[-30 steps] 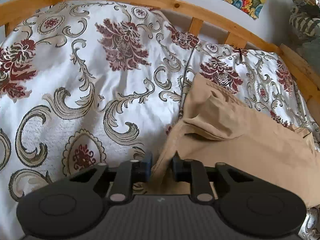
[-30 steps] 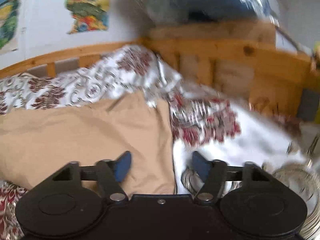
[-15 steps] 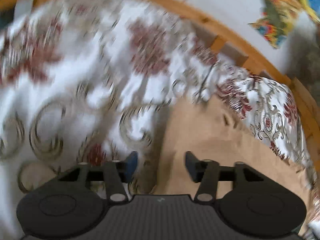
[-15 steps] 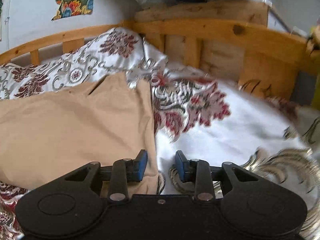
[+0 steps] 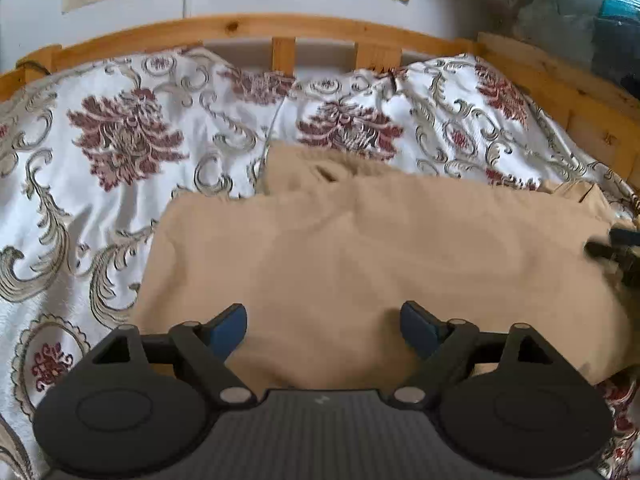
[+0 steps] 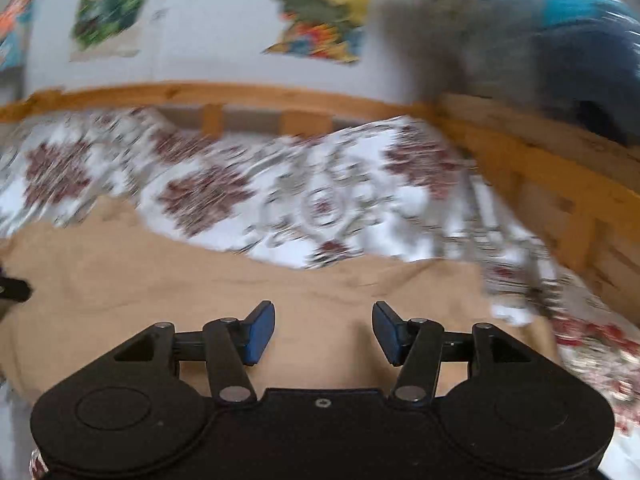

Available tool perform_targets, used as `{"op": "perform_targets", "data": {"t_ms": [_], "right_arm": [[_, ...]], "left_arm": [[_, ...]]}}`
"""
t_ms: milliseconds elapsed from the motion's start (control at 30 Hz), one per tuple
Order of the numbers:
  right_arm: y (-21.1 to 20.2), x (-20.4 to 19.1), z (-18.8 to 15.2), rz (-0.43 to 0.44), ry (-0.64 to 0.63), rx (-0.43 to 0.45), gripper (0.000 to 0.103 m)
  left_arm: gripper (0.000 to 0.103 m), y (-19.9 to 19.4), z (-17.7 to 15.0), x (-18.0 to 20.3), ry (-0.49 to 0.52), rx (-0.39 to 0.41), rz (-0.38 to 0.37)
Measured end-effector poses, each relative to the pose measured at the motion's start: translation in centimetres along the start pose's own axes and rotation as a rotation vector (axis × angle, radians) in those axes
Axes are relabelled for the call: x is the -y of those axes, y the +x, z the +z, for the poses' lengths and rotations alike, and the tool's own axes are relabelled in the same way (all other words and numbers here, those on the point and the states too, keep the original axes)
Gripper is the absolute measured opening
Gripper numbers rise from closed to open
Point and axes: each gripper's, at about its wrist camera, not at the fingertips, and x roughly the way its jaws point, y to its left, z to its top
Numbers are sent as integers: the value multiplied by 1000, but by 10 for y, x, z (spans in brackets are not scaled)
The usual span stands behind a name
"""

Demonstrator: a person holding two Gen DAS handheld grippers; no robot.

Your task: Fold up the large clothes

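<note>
Garment (image 5: 380, 248), tan, looks soft and limp; best pinched at near-edge corners. Left gripper (image 5: 323, 326) and right gripper (image 6: 323, 330) gape empty.

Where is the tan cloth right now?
The tan cloth lies folded on the flowery bedspread, toward its right side in the left wrist view, just ahead of both open grippers, with the wooden bed rail behind it.

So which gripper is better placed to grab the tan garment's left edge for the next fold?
Left, probably. The left gripper is open over the tan garment, whose left edge lies close beside it. The right gripper, also open, is over the opposite end.
</note>
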Motion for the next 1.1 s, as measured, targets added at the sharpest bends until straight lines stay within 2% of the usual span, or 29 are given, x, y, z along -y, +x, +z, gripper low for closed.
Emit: {"op": "perform_targets", "data": {"t_ms": [100, 200, 300, 367, 433, 500, 567, 600, 667, 733, 867, 933, 1000, 1100], "right_arm": [[11, -14, -22, -16, -53, -47, 59], [13, -19, -49, -31, -79, 11, 58], [15, -24, -52, -50, -86, 21, 59], [12, -16, -49, -24, -44, 15, 59], [4, -9, -42, -1, -3, 7, 64], [-17, -6, -36, -4, 33, 70, 78], [-29, -9, -31, 7, 15, 120, 84], [-29, -13, -29, 29, -11, 111, 85], [-23, -22, -34, 54, -53, 59, 85], [-11, -28, -46, 55, -75, -6, 85], [-18, -13, -49, 81, 10, 8, 85], [-34, -3, -47, 100, 79, 28, 88], [-53, 11, -50, 105, 167, 38, 101], [-83, 35, -65, 75, 288, 28, 102]], "left_arm": [[89, 9, -6, -8, 10, -39, 1], [90, 15, -11, -6, 51, -40, 6], [90, 15, -11, -6, 53, -37, 8], [90, 7, -10, -9, 11, -29, 9], [92, -6, -8, -11, -33, -34, 6], [96, -26, -9, -11, -74, -24, -43], [100, -43, -11, -9, -104, -14, -66], [101, -49, -13, -6, -121, -18, -80], [101, -56, -17, -4, -182, -47, -117], [102, -58, -29, -4, -292, -97, -174], [102, -45, -48, -11, -414, -195, -245], [102, -36, -49, -20, -464, -210, -277], [102, -30, -51, -32, -558, -205, -296], [102, -25, -52, -45, -647, -176, -291]]}}
